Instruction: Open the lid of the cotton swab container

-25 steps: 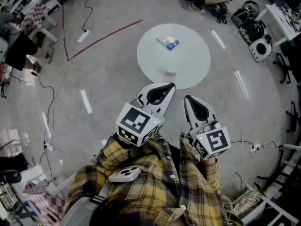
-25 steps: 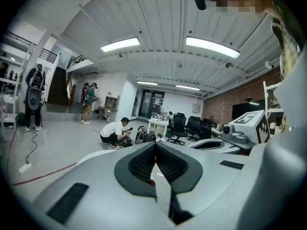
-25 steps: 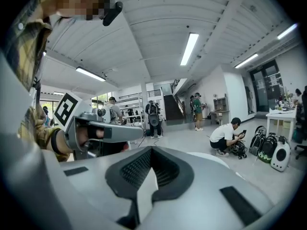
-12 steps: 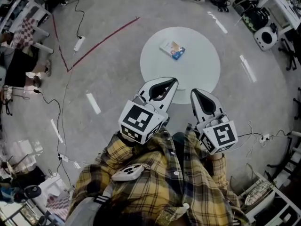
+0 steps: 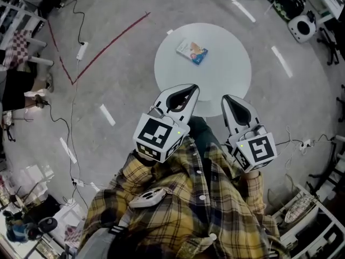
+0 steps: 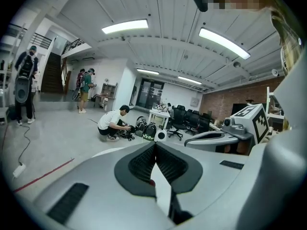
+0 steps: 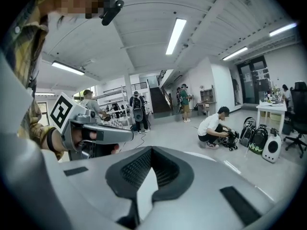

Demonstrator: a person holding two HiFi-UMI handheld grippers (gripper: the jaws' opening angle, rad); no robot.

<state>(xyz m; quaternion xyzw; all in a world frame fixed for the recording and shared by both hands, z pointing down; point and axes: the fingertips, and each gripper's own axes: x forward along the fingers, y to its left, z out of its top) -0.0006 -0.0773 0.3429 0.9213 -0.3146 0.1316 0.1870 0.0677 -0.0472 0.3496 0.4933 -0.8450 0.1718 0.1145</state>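
Observation:
A small blue and white pack (image 5: 192, 51) lies on the far left part of the round white table (image 5: 226, 74). I cannot tell whether it is the cotton swab container. My left gripper (image 5: 192, 87) hangs over the table's near edge, jaws shut and empty. My right gripper (image 5: 228, 98) is beside it at the near right edge, also shut with nothing in it. In the left gripper view the ribbed pads (image 6: 144, 161) meet, with the table rim (image 6: 108, 151) just ahead. The right gripper view shows its pads (image 7: 139, 166) closed and the left gripper (image 7: 103, 133) alongside.
A red tape line (image 5: 108, 45) and a power strip with cables (image 5: 82, 50) cross the floor at left. A person crouches by bags (image 6: 112, 123) beyond the table. A white round device (image 5: 302, 28), chairs and desks stand at right, and checked furniture at the left edge.
Both grippers have moved forward together, up to the table's near edge. A small grey item seen a second ago near that edge is now hidden under the left gripper.

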